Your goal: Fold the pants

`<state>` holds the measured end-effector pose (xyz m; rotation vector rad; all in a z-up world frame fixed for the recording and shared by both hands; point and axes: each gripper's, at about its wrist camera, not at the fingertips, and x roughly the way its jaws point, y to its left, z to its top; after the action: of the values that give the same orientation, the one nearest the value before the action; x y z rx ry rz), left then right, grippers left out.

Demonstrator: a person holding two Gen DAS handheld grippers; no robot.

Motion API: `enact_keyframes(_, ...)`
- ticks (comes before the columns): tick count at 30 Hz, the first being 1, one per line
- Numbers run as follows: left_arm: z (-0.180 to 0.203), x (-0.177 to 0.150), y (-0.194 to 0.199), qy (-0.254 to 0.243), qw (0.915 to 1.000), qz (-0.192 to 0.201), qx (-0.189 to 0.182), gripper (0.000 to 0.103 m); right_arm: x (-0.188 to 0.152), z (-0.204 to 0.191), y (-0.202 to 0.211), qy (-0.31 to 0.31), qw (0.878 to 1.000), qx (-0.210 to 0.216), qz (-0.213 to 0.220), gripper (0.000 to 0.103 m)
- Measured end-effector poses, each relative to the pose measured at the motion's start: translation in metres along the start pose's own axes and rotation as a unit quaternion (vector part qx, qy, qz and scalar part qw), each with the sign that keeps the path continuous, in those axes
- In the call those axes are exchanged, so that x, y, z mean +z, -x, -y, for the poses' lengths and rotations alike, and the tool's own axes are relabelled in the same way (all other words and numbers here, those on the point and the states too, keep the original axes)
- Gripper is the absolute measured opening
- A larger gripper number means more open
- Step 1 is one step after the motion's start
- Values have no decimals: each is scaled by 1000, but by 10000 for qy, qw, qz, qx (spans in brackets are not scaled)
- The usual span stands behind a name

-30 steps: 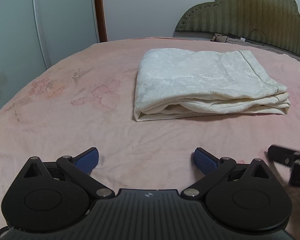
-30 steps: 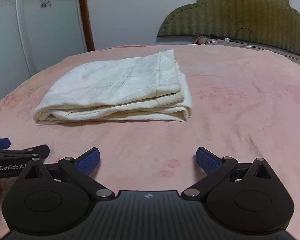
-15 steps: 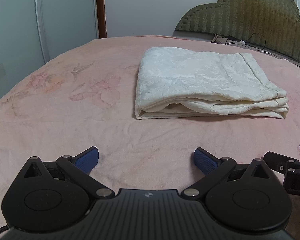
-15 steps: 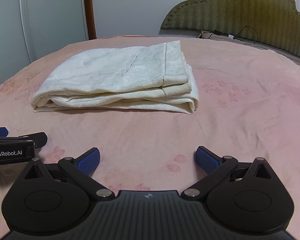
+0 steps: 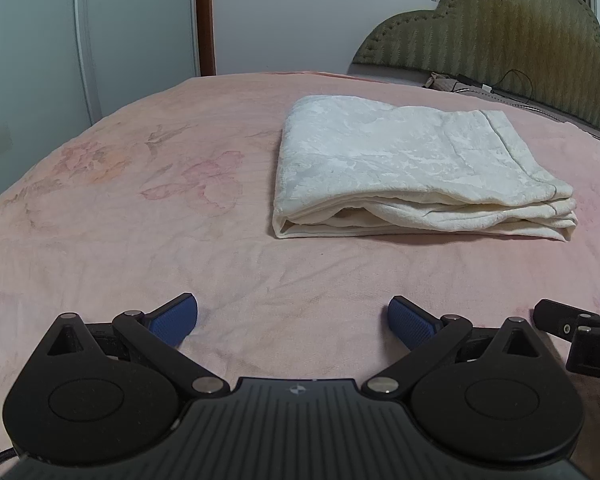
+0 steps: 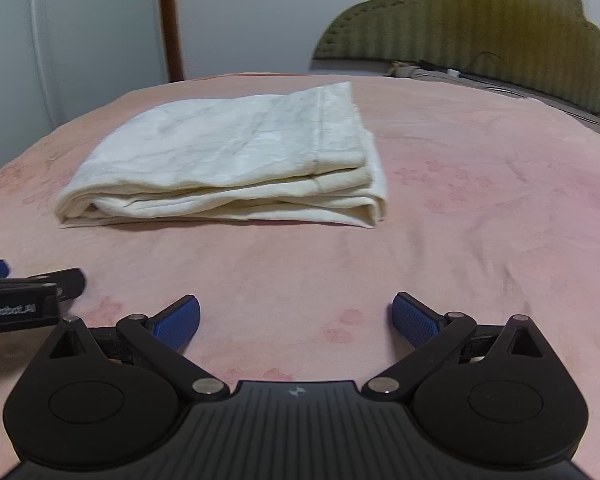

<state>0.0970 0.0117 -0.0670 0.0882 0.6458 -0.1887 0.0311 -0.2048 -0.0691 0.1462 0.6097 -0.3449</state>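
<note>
Since earlier frame we've dropped slightly lower; pants unmoved, folded on bed, long axis left-right. Our left claw and right claw spread, empty, side by side.

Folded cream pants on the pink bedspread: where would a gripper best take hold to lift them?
Probably the folded cream pants are best taken at the rounded fold on their right end, coming in low from the near right. There the layers wrap together, while the near long edge shows loose, gaping layers. Both grippers' jaws are open and clear of it.
</note>
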Motion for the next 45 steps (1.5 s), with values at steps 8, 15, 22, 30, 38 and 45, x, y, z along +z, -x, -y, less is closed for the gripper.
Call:
enact_keyframes(8,1,0,1,-4,10000,-2,45,103,0,0,0,87,10000,-8,-34,103)
enact_keyframes(15,0,0,0,8,10000,-13,26,103,0,1,-1,39,10000,32,-19,103)
enact_keyframes(22,0,-2,2,-20,10000,-1,41,103,0,1,0,27,10000,53,-16,103)
enact_keyframes(30,0,-1,2,-25,10000,2,45,103,0,-3,-2,73,10000,24,-34,103)
enact_keyframes(38,-4,-2,4,86,9997,50,224,103,-2,4,9,-216,9990,-182,340,103)
enact_keyframes(45,-3,0,4,72,9997,-5,223,103,1,4,-2,-207,9994,-260,15,103)
